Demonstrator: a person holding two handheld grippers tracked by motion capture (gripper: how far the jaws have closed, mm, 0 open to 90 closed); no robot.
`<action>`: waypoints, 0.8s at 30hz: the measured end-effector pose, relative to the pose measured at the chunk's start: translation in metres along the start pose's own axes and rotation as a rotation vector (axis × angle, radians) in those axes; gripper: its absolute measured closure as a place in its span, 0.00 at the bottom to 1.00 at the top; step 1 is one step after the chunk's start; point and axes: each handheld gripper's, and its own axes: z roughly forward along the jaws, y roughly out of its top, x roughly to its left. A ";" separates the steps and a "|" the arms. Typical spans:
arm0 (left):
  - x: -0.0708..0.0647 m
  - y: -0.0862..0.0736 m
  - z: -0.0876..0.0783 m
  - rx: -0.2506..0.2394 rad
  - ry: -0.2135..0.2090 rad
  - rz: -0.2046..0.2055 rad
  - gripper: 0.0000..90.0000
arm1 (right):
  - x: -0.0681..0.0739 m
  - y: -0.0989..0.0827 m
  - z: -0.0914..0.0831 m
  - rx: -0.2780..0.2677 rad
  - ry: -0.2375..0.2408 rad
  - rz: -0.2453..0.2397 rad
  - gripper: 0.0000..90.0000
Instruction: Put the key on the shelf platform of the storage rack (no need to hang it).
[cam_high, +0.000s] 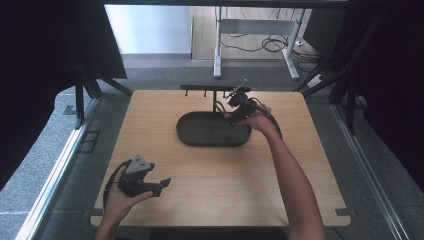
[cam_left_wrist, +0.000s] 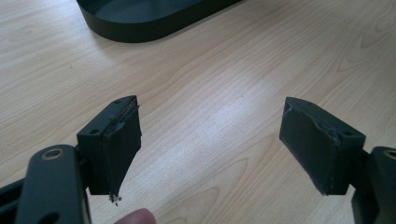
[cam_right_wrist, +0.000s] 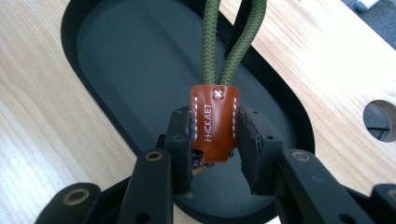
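My right gripper (cam_right_wrist: 215, 135) is shut on a brown leather tab (cam_right_wrist: 214, 116) stitched in white, from which a loop of olive-green cord (cam_right_wrist: 233, 42) runs up and away. It hovers over the black oval tray (cam_right_wrist: 116, 56). In the high view the right gripper (cam_high: 235, 107) is at the tray's (cam_high: 190, 137) far right end, just below the black bar of the hook rack (cam_high: 215, 88). My left gripper (cam_high: 162, 186) rests in a hand near the table's front left. Its jaws stand wide open with nothing between them (cam_left_wrist: 210, 140), above bare wood.
The tray's near edge (cam_left_wrist: 140, 28) lies ahead of the left gripper. A round hole (cam_right_wrist: 380, 120) in the tabletop sits beside the tray. Beyond the table stand white desk legs (cam_high: 218, 55) with cables on the floor. Dark curtains flank both sides.
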 end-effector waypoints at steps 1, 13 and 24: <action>0.000 0.000 0.000 0.001 0.000 0.000 0.23 | 0.000 -0.001 0.002 0.002 0.000 -0.001 0.75; 0.000 0.000 0.000 0.001 -0.001 0.001 0.23 | 0.004 -0.008 0.024 0.032 0.006 -0.016 0.74; -0.001 0.000 0.001 0.002 -0.001 0.001 0.23 | 0.006 -0.014 0.034 0.051 0.008 -0.015 0.74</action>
